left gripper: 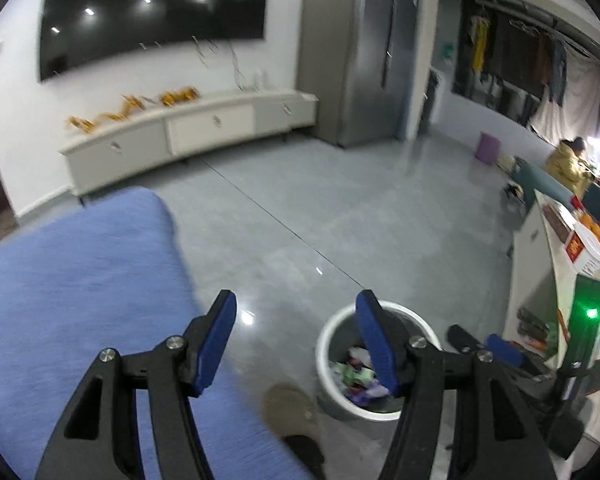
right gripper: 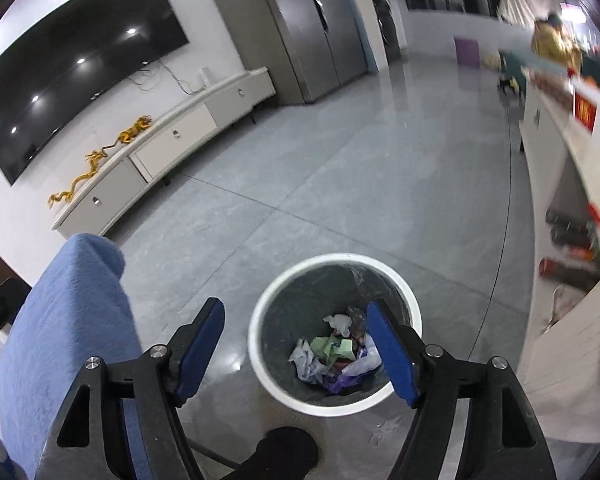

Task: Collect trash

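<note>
Writing is showing only on the red-and-white cardboard box [left gripper: 578, 250] sitting on the pale counter [left gripper: 556, 240] at the right; the red panel is carrying yellow characters too blurred to read, and smaller print on the white side is equally illegible.

The round white plastic trash bin with a dark liner [right gripper: 334, 334] is standing on the glossy grey tiled floor [right gripper: 340, 168], holding crumpled white paper, a green wrapper and purple scraps [right gripper: 332, 354]. In the right wrist view the right tool [right gripper: 296, 322] is hanging above the bin with its blue-padded fingers [right gripper: 392, 354] spread wide and nothing between them; its right finger is overlapping the bin's right rim, while the left finger is lying over bare floor just left of the bin. In the left wrist view the left tool [left gripper: 296, 316] is also standing open and empty, with the bin below and to the right, behind its right finger.

A blue fuzzy fabric cushion [left gripper: 72, 292] is filling the near left. Farther off, a long white low cabinet with golden dragon figurines [right gripper: 168, 136] is running under a big black wall-mounted television [right gripper: 76, 68], and a tall grey wardrobe [left gripper: 360, 52] is standing beyond. A person in a yellow jacket [left gripper: 568, 164] is sitting at the far right.
</note>
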